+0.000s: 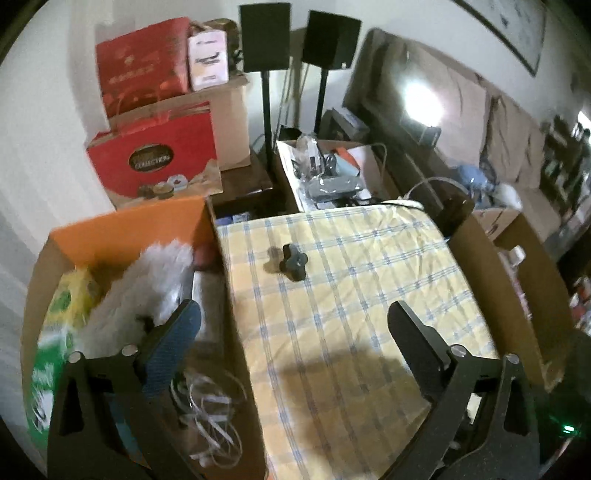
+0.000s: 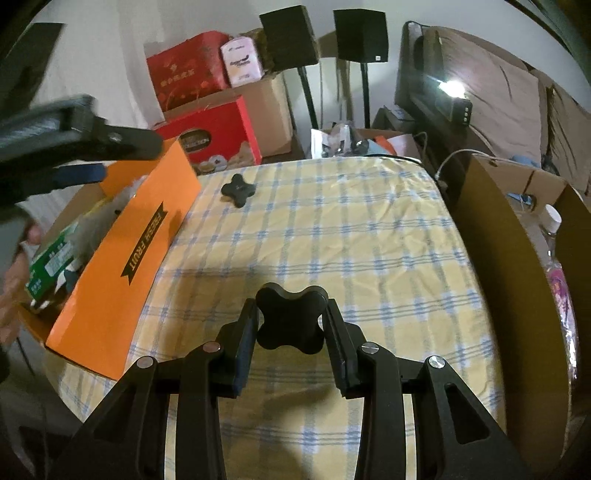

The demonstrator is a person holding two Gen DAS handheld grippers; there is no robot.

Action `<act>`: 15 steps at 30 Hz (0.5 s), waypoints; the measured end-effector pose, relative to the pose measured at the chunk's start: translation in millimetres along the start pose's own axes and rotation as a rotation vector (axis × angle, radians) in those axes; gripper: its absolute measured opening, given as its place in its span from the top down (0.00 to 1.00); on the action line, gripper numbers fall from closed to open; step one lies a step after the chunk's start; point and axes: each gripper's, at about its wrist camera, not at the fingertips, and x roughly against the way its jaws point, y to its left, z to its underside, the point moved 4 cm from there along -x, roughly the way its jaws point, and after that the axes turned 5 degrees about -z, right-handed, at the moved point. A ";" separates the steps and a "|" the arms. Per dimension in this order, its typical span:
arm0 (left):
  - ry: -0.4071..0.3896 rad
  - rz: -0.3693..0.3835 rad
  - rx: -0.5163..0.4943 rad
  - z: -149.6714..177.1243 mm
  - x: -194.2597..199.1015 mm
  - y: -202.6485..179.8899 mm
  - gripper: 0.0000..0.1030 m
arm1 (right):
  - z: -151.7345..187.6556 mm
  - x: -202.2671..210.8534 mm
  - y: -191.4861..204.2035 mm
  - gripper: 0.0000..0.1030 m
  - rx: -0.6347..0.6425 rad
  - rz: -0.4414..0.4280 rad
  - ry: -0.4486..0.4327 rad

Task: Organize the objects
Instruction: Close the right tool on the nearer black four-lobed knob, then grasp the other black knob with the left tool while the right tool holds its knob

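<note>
A black knob (image 2: 291, 320) shaped like a four-leaf clover sits clamped between the right tongs (image 2: 291, 332), held above the near part of the checked cloth (image 2: 332, 229) on the tabletop. A second black knob (image 2: 238, 191) just like it lies on the far left part of the cloth, close to the orange box (image 2: 122, 258). The left tongs (image 1: 295, 321) stand wide apart with nothing between them, over the edge where the orange box meets the cloth. Inside that box are a white fluffy thing (image 1: 147, 288), a green and yellow packet (image 1: 55, 332) and some white cords (image 1: 210, 413). A brown cardboard box (image 2: 491, 229) stands on the right. Red boxes (image 2: 207, 110) and two black speakers (image 2: 325, 33) are far back by the wall.
</note>
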 end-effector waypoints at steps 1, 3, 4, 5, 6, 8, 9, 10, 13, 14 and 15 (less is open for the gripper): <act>0.010 -0.007 -0.017 -2.6 -4.9 -3.1 0.06 | -1.2 2.0 -2.3 0.66 -0.005 0.000 -0.003; 0.032 -0.017 -0.049 -9.8 -16.3 -9.6 0.08 | -2.9 5.1 -6.2 0.66 -0.009 0.002 -0.007; 0.041 -0.016 -0.057 -13.0 -20.9 -12.2 0.10 | -3.7 6.9 -8.2 0.66 -0.013 0.001 -0.010; 0.049 -0.020 -0.065 -17.2 -26.4 -14.6 0.16 | -4.1 7.9 -9.7 0.66 -0.014 0.001 -0.010; 0.057 -0.022 -0.070 -20.8 -31.1 -16.4 0.20 | -4.0 8.8 -11.0 0.66 -0.015 0.000 -0.010; 0.074 -0.011 -0.081 -27.4 -40.5 -20.2 0.26 | -4.6 10.0 -13.9 0.66 -0.017 -0.002 -0.009; 0.084 0.007 -0.082 -29.9 -44.1 -21.2 0.30 | -4.8 10.2 -15.3 0.66 -0.018 -0.003 -0.008; 0.096 0.036 -0.075 -32.8 -48.0 -21.9 0.33 | -4.9 10.4 -16.9 0.66 -0.022 -0.006 -0.007; 0.126 0.090 -0.054 -40.3 -60.7 -22.6 0.42 | -5.5 11.6 -22.6 0.66 -0.037 -0.017 -0.010; 0.137 0.080 -0.063 -42.5 -66.7 -23.0 0.45 | -5.4 12.0 -24.2 0.66 -0.042 -0.021 -0.011; 0.143 0.066 -0.075 -43.9 -71.1 -24.1 0.48 | -5.5 11.7 -25.4 0.66 -0.045 -0.023 -0.011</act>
